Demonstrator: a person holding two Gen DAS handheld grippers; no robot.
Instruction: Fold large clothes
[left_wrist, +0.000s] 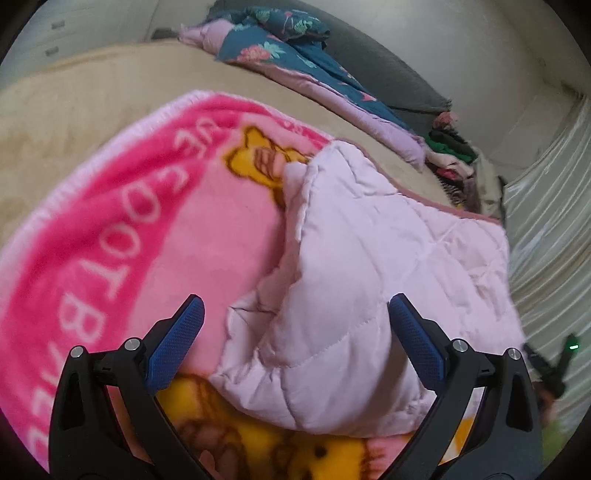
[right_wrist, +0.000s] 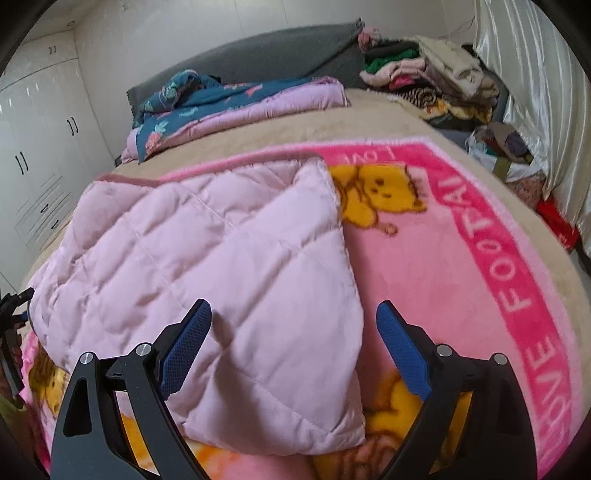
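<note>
A pale pink quilted garment (left_wrist: 373, 258) lies folded on a pink cartoon-bear blanket (left_wrist: 122, 229) spread over the bed. My left gripper (left_wrist: 297, 314) is open and empty, its blue pads on either side of the garment's rumpled near corner, just above it. In the right wrist view the same garment (right_wrist: 207, 251) lies flat with a straight folded right edge, on the blanket (right_wrist: 461, 258). My right gripper (right_wrist: 293, 314) is open and empty, straddling the garment's near right corner. The other gripper shows at the far left edge (right_wrist: 11, 314).
A blue floral and lilac quilt (right_wrist: 236, 103) lies at the head of the bed against a grey headboard (right_wrist: 258, 51). A pile of clothes (right_wrist: 424, 70) sits at the far right corner. White wardrobes (right_wrist: 33, 147) stand left; a shiny white curtain (right_wrist: 528, 74) hangs right.
</note>
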